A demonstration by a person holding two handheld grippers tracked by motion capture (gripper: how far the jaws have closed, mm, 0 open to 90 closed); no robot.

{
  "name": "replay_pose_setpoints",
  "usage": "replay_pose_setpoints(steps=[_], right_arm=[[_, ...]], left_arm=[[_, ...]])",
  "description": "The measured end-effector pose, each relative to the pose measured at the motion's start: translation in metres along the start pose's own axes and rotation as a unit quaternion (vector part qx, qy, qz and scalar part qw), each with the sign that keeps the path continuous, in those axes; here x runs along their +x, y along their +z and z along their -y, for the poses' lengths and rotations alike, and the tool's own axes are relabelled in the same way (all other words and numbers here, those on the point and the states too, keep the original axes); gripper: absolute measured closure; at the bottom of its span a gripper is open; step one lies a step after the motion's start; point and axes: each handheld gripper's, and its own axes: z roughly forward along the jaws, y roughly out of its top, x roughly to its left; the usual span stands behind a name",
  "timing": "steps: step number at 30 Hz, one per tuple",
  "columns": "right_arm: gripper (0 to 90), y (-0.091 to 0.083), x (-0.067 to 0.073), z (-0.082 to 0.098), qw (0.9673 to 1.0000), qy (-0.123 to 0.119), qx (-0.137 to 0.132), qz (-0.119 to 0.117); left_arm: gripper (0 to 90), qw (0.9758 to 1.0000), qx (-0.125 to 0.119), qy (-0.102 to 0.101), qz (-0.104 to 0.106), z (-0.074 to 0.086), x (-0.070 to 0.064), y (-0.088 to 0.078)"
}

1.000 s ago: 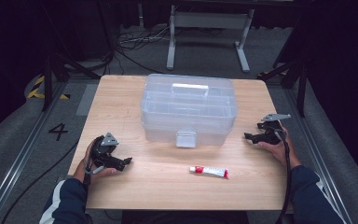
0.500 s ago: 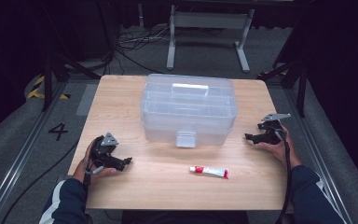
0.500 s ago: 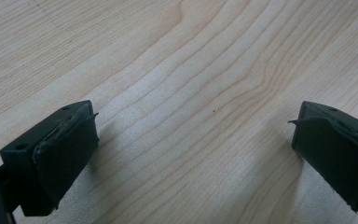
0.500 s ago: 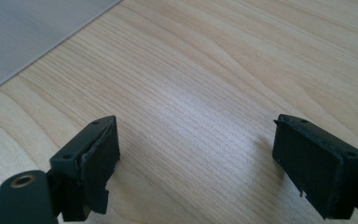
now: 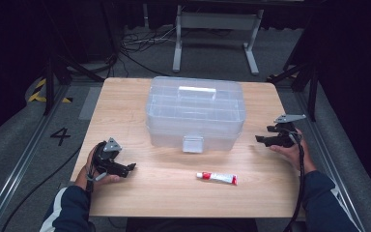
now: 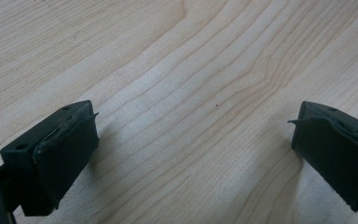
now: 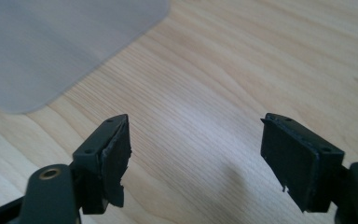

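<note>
A clear plastic storage box [image 5: 195,112] with a lid, a top handle and a front latch stands shut in the middle of the wooden table [image 5: 125,101]. In front of it lies a small white tube with a red cap [image 5: 217,178]. My left gripper [image 5: 131,167] rests low on the table at the front left, jaws open over bare wood [image 6: 191,121]. My right gripper [image 5: 259,138] hovers by the box's right side, pointing at it; its jaws have just been closing a little and stand open with nothing between them [image 7: 196,149]. A corner of the box [image 7: 60,42] lies ahead.
The table's edges drop to dark grey floor with cables and a metal stand [image 5: 212,29] behind. Black tripod legs [image 5: 294,72] stand at the right rear. Bare wood lies left and right of the box.
</note>
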Motion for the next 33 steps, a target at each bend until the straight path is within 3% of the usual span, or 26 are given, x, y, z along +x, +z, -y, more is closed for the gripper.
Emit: replay_pose_setpoints(steps=[10,26,33], right_arm=[[29.0,-0.023,0.014,-0.018,0.9985,-0.029,-0.045,-0.003],[30.4,-0.057,0.048,-0.047,0.9911,-0.083,-0.102,-0.019],[30.8,-0.07,0.061,-0.057,0.9873,-0.095,-0.124,-0.029]], left_arm=[[0.6,1.0,0.0,0.0,0.0,0.0,0.0,0.0],[0.6,1.0,0.0,0.0,0.0,0.0,0.0,0.0],[0.6,1.0,0.0,0.0,0.0,0.0,0.0,0.0]])
